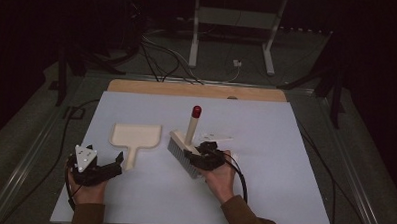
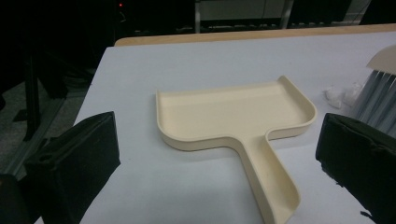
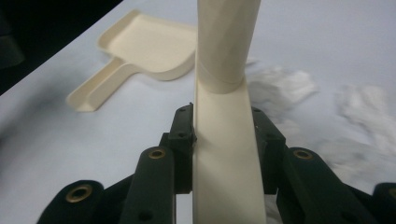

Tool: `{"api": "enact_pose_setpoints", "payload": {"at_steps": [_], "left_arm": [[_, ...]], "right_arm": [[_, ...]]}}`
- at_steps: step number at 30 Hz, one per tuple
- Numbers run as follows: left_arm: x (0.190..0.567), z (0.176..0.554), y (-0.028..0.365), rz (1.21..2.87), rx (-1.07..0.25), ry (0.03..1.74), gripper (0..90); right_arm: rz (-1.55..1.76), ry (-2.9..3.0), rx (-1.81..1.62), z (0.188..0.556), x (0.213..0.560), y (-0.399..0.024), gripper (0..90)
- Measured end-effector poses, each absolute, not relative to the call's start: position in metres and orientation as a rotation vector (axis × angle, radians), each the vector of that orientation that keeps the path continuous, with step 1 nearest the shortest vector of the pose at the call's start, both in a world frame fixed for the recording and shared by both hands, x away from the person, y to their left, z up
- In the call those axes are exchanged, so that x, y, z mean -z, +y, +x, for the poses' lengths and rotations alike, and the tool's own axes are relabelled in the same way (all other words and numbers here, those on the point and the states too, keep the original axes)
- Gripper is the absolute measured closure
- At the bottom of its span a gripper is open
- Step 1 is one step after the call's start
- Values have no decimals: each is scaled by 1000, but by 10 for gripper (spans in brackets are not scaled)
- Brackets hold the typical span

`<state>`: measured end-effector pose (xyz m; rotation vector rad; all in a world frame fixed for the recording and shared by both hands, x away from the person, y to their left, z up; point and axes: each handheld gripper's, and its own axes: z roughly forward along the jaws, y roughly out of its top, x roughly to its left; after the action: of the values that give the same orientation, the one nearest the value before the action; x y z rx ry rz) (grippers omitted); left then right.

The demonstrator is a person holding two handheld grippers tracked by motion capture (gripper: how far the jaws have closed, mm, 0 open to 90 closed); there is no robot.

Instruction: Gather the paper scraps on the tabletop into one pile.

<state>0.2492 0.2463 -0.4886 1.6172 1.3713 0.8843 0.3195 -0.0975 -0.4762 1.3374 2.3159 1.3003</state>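
Note:
A cream dustpan [image 1: 135, 138] lies flat on the pale table [image 1: 263, 194], its handle pointing toward me. My left gripper [image 1: 118, 162] is open at the handle's end. In the left gripper view the dustpan [image 2: 233, 114] has its handle reaching in between the two wide-apart black jaws, touching neither. A brush [image 1: 185, 146] with grey bristles and a cream, red-tipped handle stands bristles-down right of the pan. My right gripper [image 1: 197, 154] is shut on the brush's cream back [image 3: 224, 154], with the handle rising just beyond the jaws.
White paper scraps [image 1: 218, 138] lie just past the brush, also seen as scraps [image 3: 280, 84] and scraps [image 2: 341, 93]. A strip of wooden tabletop [image 1: 197, 89] shows at the far edge. Cables and a white stand [image 1: 234, 33] are on the dark floor behind.

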Motion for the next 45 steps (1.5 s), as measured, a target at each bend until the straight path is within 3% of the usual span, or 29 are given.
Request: {"api": "enact_pose_setpoints", "payload": {"at_steps": [18, 27, 45], "left_arm": [[490, 251, 245, 1625, -881, 1377, 4], [490, 251, 246, 1624, -878, 1379, 4], [491, 250, 248, 1624, -870, 1379, 4]], "right_arm": [[1487, 2185, -1329, 321, 465, -142, 676], [1437, 2172, -1394, 325, 451, -119, 676], [1518, 2164, -1292, 354, 470, -51, 676]]}}
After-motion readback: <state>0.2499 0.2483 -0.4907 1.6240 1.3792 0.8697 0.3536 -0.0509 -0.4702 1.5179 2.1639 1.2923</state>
